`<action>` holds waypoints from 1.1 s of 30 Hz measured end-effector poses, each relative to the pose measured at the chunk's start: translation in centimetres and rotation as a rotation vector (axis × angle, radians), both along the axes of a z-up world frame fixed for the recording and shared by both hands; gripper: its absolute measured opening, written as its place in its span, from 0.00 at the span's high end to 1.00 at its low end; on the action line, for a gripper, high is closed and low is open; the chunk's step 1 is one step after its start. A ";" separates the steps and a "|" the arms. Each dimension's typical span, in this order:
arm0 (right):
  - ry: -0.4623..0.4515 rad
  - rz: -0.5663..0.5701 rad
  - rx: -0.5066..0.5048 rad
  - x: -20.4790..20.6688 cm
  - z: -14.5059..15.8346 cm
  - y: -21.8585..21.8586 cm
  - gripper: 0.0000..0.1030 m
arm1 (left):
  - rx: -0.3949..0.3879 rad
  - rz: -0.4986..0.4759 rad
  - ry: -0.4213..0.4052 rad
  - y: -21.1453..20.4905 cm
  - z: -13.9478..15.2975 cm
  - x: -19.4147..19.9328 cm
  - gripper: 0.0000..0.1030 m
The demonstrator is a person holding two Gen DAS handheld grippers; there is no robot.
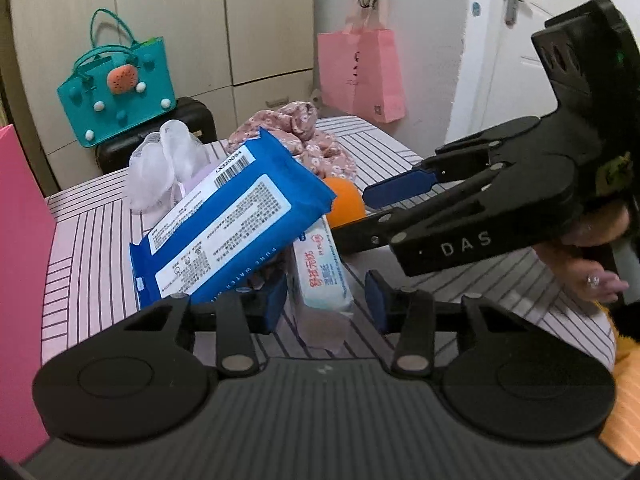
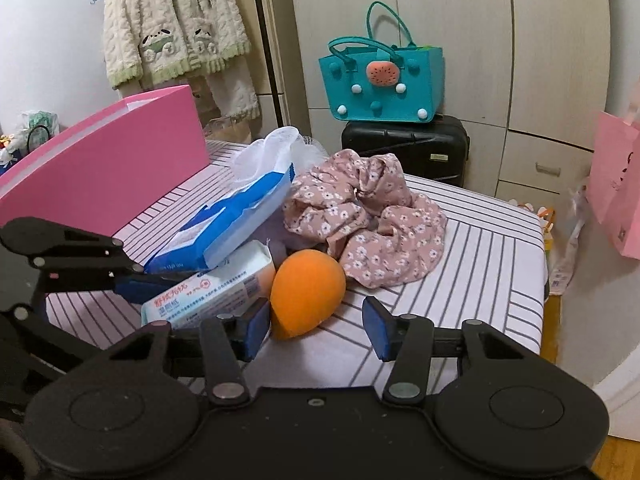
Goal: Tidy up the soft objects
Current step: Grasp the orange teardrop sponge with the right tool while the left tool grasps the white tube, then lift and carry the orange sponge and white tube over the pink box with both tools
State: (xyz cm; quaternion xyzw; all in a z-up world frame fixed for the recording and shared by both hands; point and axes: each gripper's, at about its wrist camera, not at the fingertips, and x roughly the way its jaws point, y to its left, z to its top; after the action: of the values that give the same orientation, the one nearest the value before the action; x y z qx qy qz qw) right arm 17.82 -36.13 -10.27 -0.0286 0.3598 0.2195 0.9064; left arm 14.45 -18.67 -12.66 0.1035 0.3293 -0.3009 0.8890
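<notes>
On the striped table (image 1: 88, 240) a white wipes pack (image 1: 322, 276) lies between the fingers of my left gripper (image 1: 326, 304). The jaws are open, and a strip of table shows between the pack and the right pad. A blue wipes pack (image 1: 236, 224) leans over the left finger and the white pack. My right gripper (image 2: 318, 330) is open around an orange egg-shaped sponge (image 2: 306, 292). Its left pad touches the sponge, while the right pad stands clear. Behind them lie a pink floral cloth (image 2: 360, 220) and a white mesh bag (image 2: 276, 148). The left gripper (image 2: 132, 280) reaches in beside the white pack (image 2: 208, 292).
A pink box (image 2: 100, 168) stands along the table's left side. A teal felt bag (image 2: 384, 80) sits on a black suitcase (image 2: 404, 148) behind the table. A pink paper bag (image 1: 360, 72) hangs on the wall. A person's hand (image 1: 600, 276) holds the right gripper (image 1: 350, 216).
</notes>
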 end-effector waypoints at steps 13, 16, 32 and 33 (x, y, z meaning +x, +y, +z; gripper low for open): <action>-0.024 -0.046 -0.005 -2.4 0.0 0.3 0.61 | -0.003 0.060 -0.057 -0.9 -1.1 -0.7 0.80; -0.024 -0.060 -0.007 -3.0 0.1 -0.1 0.61 | -0.008 0.056 -0.044 -0.7 -1.0 -1.0 0.81; 0.044 -0.098 0.004 -6.4 0.8 0.3 0.61 | -0.114 0.061 0.117 2.8 -0.1 -2.0 0.81; 0.049 -0.099 0.004 -6.7 0.8 0.5 0.61 | -0.119 0.061 0.124 2.9 0.0 -2.1 0.81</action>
State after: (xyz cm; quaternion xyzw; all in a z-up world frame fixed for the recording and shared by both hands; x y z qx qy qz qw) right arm 11.15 -35.66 -9.42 -0.0035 0.3826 0.1759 0.9070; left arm 12.34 -15.72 -12.71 0.0216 0.3685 -0.2984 0.8802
